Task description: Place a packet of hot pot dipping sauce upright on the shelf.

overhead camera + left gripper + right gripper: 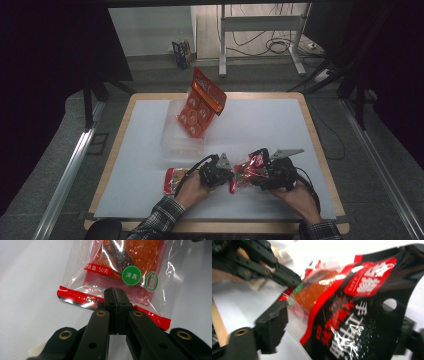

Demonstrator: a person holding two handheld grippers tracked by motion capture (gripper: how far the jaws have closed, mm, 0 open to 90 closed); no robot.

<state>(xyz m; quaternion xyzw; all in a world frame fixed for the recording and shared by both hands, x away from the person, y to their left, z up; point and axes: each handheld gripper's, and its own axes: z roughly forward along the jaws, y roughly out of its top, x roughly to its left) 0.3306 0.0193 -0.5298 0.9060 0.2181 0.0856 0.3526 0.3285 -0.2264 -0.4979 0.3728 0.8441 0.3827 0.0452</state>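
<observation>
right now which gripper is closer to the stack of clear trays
Left. The left gripper sits just below the clear trays, shut on the snack packet; the right gripper is farther off to their right.

Two red snack packets are on the table: one packet [248, 167] up off the mat, one packet [174, 180] lying flat by the near edge. One large orange multipack [201, 102] stands tilted in one clear plastic tub [181, 137]; I count about four round portions on its face, though they are too small to be sure. Two hand-held grippers, the left gripper [231, 175] and the right gripper [254, 175]. Two hands, one table [125, 125], one white mat [270, 125]. On the floor behind, one small blue and yellow bag [182, 52].
</observation>
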